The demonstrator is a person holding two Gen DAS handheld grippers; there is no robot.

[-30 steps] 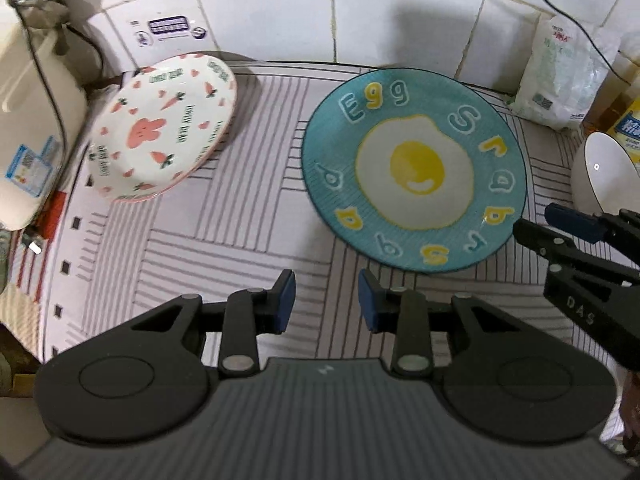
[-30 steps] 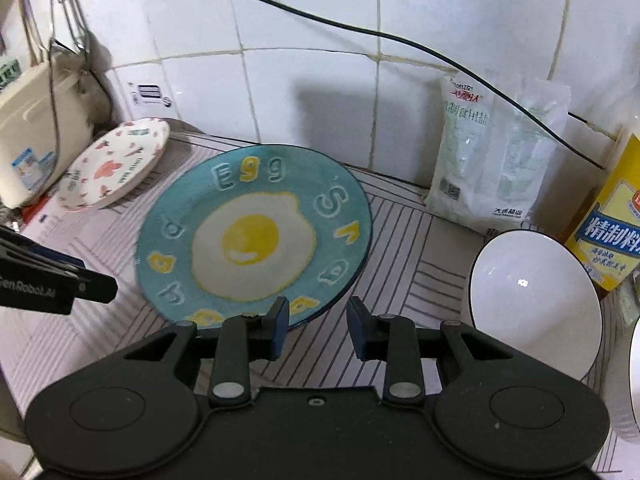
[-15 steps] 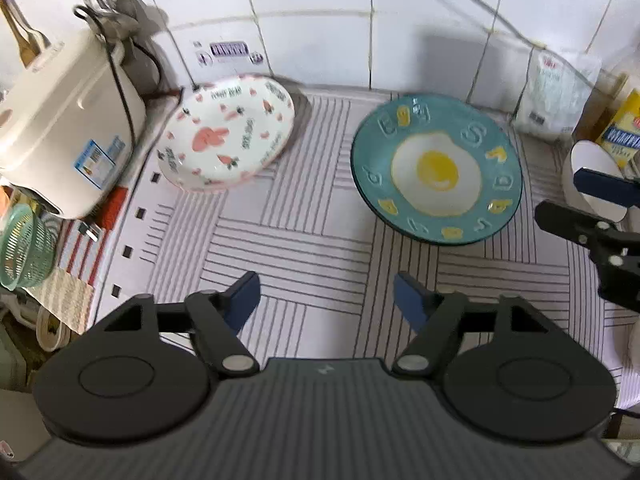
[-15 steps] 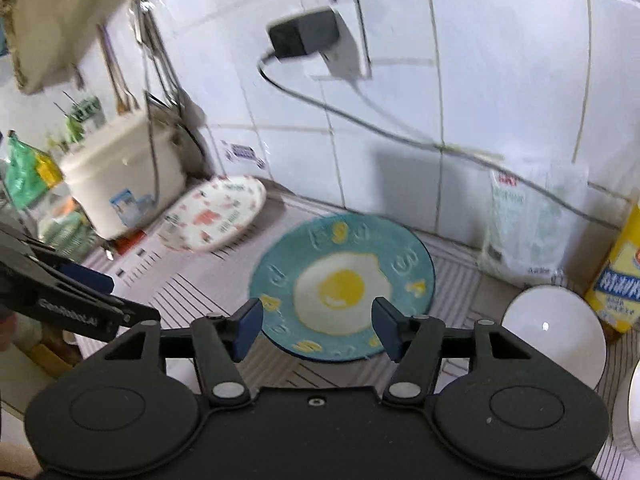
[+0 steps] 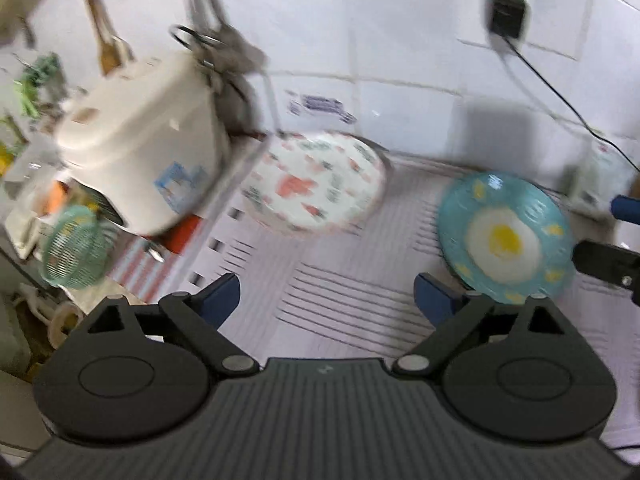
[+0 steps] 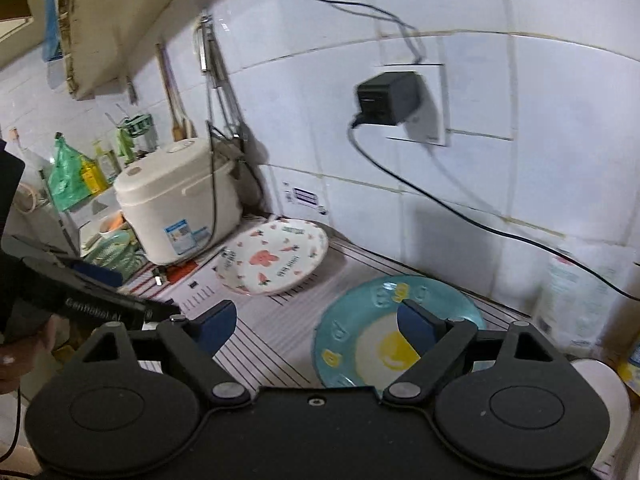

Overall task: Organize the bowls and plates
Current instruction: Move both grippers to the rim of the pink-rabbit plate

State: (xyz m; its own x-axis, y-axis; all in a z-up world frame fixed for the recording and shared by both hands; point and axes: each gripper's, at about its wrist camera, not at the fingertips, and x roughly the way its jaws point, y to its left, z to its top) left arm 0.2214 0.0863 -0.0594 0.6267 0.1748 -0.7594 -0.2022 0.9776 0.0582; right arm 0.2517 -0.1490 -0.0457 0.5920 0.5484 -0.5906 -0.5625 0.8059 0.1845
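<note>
A teal fried-egg plate (image 5: 506, 238) lies flat on the striped mat, also in the right wrist view (image 6: 360, 340). A white plate with pink rabbit and carrot prints (image 5: 316, 186) leans tilted at the back left, by the rice cooker; it also shows in the right wrist view (image 6: 274, 256). My left gripper (image 5: 326, 300) is open and empty, raised above the mat. My right gripper (image 6: 316, 322) is open and empty, raised near the teal plate. A white bowl (image 6: 604, 384) shows partly at the right edge.
A cream rice cooker (image 6: 176, 200) stands at the left. A white salt bag (image 6: 576, 288) leans on the tiled wall. A charger (image 6: 386, 98) is plugged in, its cable hanging across the wall. A green basket (image 5: 74, 246) sits at the far left.
Both grippers have opened wide and pulled up and back from the plates. The views now tilt upward toward the wall. The plates have not moved.
</note>
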